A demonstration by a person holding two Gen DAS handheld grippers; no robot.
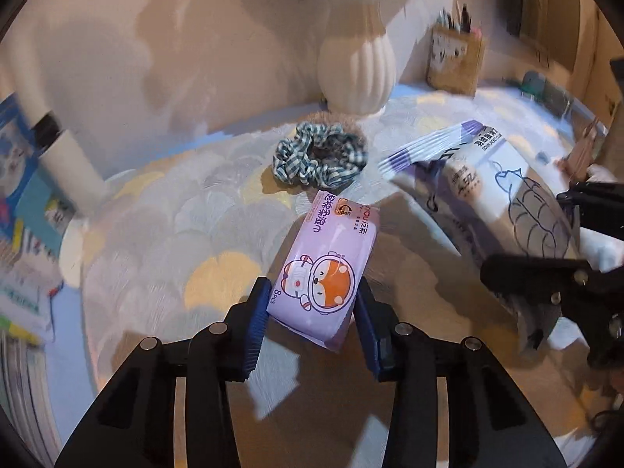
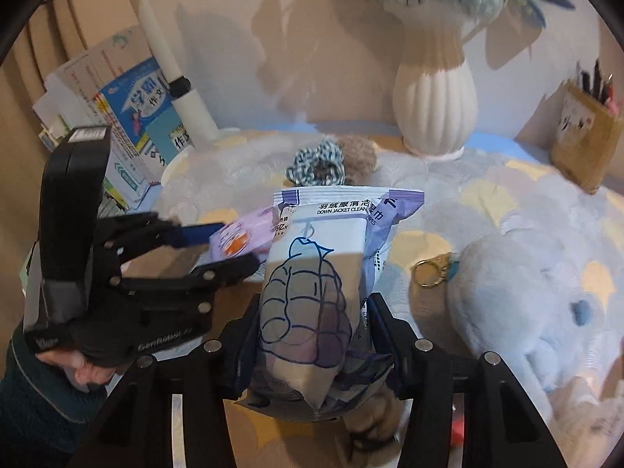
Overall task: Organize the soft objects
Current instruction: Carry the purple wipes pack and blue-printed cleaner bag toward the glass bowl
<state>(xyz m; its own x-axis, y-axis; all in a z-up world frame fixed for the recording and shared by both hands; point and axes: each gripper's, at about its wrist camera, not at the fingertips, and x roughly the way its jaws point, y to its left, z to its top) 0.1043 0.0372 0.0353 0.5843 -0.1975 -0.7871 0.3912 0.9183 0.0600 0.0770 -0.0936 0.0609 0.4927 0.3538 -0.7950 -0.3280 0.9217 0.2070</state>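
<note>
Wipes pack clamped in right tongs (left grips tissues).

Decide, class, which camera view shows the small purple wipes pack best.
The left wrist view: the purple wipes pack lies full-face between the left gripper pads, cartoon print readable. In the right wrist view only a blurred corner shows beside the large wipes bag.

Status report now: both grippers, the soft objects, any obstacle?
Left gripper shut on small purple wet-wipes pack. Right gripper shut on large white-purple down-jacket wipes pack. Checked fabric scrunchie on table ahead, apart from both.
</note>
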